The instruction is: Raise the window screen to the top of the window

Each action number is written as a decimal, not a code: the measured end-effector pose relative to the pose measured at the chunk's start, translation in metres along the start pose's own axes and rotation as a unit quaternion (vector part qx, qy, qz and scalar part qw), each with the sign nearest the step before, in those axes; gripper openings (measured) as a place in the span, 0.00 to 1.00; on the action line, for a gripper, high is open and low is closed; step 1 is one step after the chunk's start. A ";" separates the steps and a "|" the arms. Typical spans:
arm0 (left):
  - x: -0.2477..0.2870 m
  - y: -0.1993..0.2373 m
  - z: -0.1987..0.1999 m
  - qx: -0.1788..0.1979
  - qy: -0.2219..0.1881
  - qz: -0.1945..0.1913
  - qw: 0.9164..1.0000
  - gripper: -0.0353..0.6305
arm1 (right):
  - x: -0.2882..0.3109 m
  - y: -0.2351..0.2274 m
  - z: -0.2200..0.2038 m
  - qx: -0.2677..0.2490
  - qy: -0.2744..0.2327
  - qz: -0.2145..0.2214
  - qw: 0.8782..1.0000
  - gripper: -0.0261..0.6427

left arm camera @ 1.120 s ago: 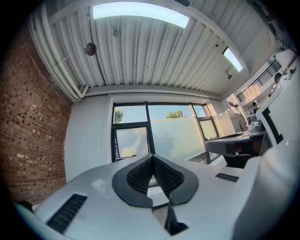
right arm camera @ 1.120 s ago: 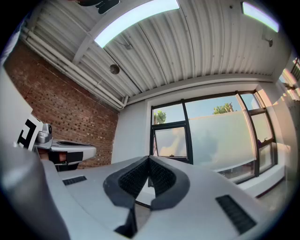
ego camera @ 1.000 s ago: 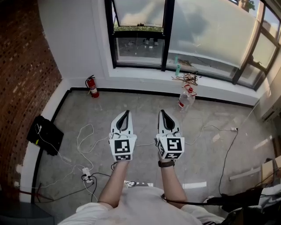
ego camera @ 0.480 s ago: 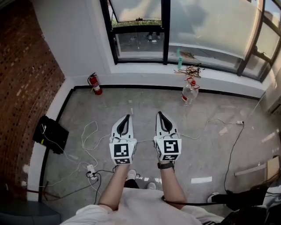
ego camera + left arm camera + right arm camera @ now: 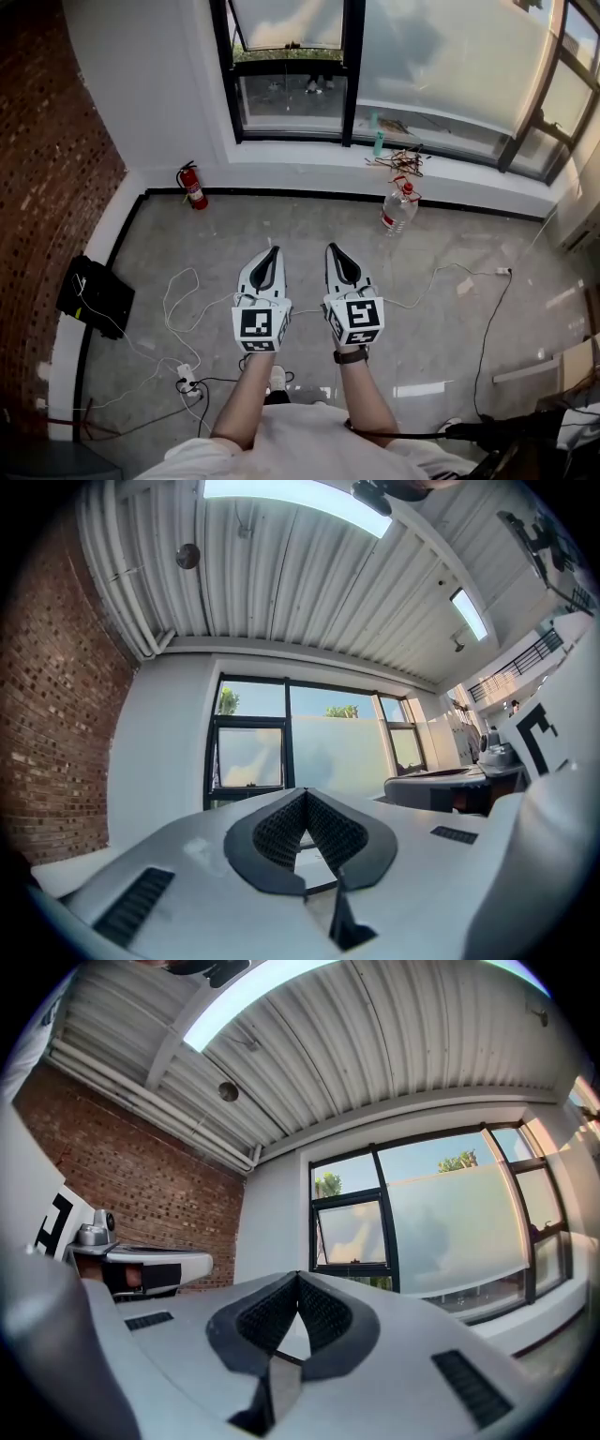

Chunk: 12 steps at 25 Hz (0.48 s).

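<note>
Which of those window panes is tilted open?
The small left pane, nearest the brick wall; its bottom swings outward, while the wide frosted pane beside it sits shut.

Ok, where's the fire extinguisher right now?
In the head view the fire extinguisher stands on the floor at upper left, against the white wall, between the brick wall and the window.

Brick wall [image 5: 47, 141] fills the left; a black-framed window [image 5: 441, 66] spans the top; grey floor [image 5: 281, 225] lies below, with a fire extinguisher [image 5: 190, 186] upper left.
</note>
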<state>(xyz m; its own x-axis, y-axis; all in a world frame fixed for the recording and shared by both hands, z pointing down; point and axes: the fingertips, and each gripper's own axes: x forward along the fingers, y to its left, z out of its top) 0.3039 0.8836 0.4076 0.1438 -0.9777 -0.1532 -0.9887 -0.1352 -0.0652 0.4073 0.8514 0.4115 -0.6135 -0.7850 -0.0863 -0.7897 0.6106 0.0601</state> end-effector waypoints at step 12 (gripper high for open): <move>0.042 0.154 -0.001 -0.042 -0.006 0.039 0.998 0.05 | 0.143 0.066 0.007 -0.011 0.006 0.027 1.000 0.04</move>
<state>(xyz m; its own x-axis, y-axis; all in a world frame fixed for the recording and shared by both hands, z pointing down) 0.1582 0.8213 0.3922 0.0669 -0.9838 -0.1666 -0.9969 -0.0730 0.0305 0.2669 0.7802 0.3958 -0.6549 -0.7525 -0.0694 -0.7554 0.6494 0.0870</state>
